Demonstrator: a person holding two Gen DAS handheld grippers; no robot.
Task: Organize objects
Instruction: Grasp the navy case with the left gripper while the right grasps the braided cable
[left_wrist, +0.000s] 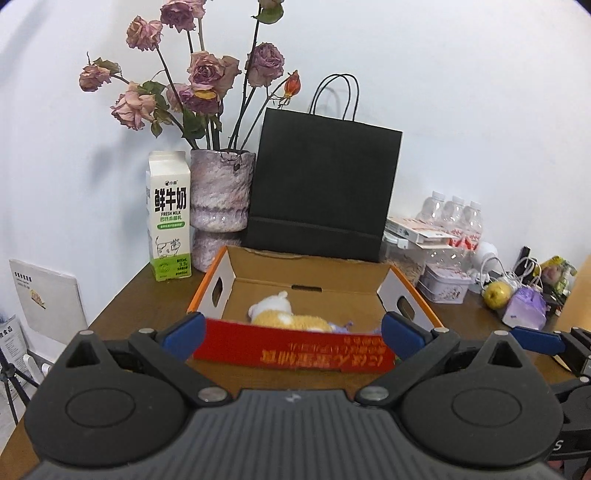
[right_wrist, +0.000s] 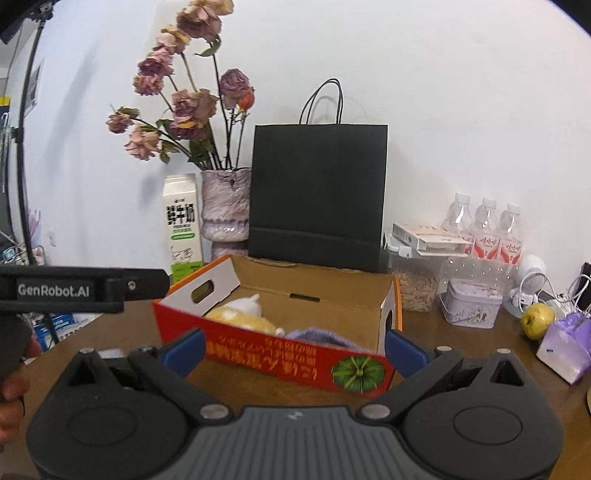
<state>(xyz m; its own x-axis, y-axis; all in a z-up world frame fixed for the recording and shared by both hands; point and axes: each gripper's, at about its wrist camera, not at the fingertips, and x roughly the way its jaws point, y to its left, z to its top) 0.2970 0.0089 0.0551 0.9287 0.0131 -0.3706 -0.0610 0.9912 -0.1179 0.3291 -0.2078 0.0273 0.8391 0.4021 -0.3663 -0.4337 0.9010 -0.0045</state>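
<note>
Nearest you, your left claw (left_wrist: 291, 332) and your right claw (right_wrist: 295, 349) are both spread wide and hold nothing; each is level and aimed straight ahead at the red front wall of the cardboard box (left_wrist: 291, 356), low over the tabletop (left_wrist: 147, 295). In the right wrist view your left claw's black body reaches in from the left edge, so the two tools sit side by side, near each other. That closeness is the first risk: swing either one inward and they could knock together.

The box is open, and inside lies a yellow and white plush toy (left_wrist: 284, 314) with a purple knitted piece (right_wrist: 317, 338) just beside it. A low forward push would likely shove the light box back rather than reach over its wall.

To the right, well apart from the box, stay loose things probably left to sort: a green apple (left_wrist: 496, 294), a purple pouch (left_wrist: 524, 310) and a small tin (left_wrist: 445, 286). The apple could roll if nudged.

Behind the box stand a black paper bag (left_wrist: 321, 192), a vase of dried roses (left_wrist: 221, 199) and a milk carton (left_wrist: 170, 218); a box pushed back could tip them.
</note>
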